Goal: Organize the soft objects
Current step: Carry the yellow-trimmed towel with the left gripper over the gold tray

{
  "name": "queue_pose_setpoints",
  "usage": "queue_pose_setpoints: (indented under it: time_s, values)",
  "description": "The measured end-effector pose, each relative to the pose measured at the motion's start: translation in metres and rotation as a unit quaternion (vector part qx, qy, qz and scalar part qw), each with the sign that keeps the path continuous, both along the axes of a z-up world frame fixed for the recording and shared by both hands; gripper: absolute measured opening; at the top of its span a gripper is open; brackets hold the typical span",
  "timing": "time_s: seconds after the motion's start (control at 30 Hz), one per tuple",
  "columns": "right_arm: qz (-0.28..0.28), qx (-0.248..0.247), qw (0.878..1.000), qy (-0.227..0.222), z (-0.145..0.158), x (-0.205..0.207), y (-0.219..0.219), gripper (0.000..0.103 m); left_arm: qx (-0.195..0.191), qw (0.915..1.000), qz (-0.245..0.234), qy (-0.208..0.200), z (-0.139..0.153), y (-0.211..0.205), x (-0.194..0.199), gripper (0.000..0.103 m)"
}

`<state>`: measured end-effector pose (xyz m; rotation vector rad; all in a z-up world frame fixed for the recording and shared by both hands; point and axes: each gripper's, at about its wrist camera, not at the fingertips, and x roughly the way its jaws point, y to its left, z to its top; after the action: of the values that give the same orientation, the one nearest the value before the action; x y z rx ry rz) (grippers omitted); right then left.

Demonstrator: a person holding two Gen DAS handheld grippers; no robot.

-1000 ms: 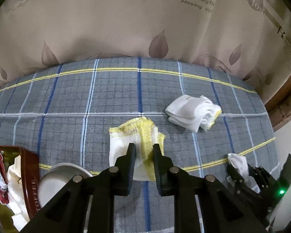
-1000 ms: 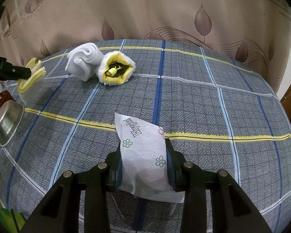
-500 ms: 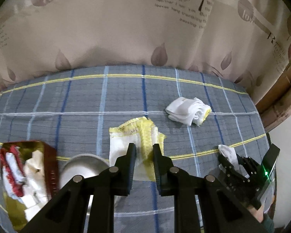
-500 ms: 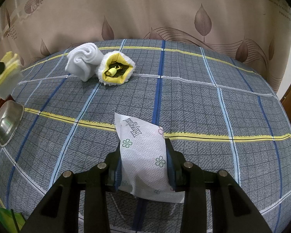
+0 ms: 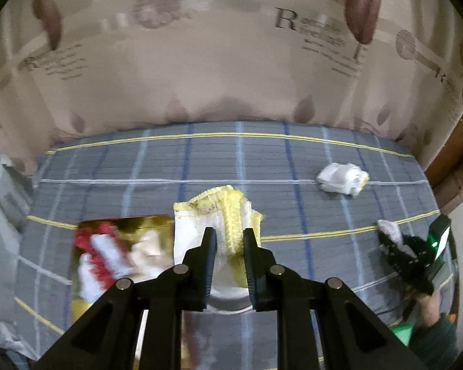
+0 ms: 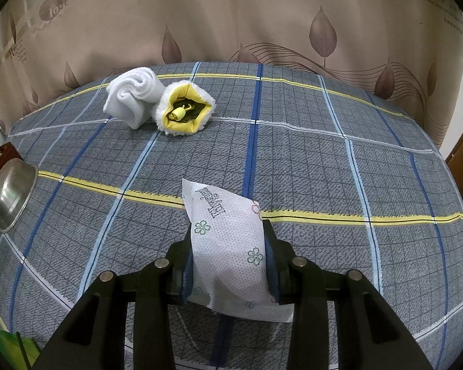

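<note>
Left gripper (image 5: 229, 240) jaws clamp yellow-white cloth (image 5: 219, 215), carrying toward box (image 5: 123, 246); right gripper (image 6: 228, 246) jaws grip tissue pack (image 6: 228, 240); next: release over box.

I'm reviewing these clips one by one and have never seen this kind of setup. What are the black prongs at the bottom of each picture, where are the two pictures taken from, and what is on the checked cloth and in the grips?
No robot here: a person holds a two-finger gripper in each hand, and each carries a wide-angle camera looking along its fingers. The black prongs are those fingers.

The left wrist view shows the left gripper shut on a white and yellow cloth. Below it lies an open box of red and white soft things, blurred. The right gripper shows at the far right of this view.

The right wrist view shows the right gripper shut on a white flowered packet above the checked bedcover. Farther back lie a rolled white cloth and, touching it, a yellow-lined white fluffy item. A steel bowl sits at the left edge.
</note>
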<state>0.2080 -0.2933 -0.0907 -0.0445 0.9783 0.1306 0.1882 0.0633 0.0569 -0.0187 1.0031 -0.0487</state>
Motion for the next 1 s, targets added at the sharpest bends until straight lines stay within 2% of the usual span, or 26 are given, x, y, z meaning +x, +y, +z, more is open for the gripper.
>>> queue_pose_setpoints:
  time_s: [0.27, 0.67, 1.0]
  values:
    - [0.0, -0.002, 1.0, 0.0, -0.001, -0.001, 0.0, 0.035, 0.031, 0.9991, 0.027, 0.012, 0.0, 0.052, -0.038, 0.018]
    - [-0.003, -0.008, 1.0, 0.0, -0.002, 0.001, -0.002, 0.037, 0.041, 0.9949, 0.067, 0.063, -0.051, 0.114, -0.083, 0.018]
    - [-0.003, -0.012, 1.0, 0.0, -0.002, 0.001, -0.003, 0.038, 0.056, 0.992, 0.087, 0.072, -0.081, 0.133, -0.09, 0.018]
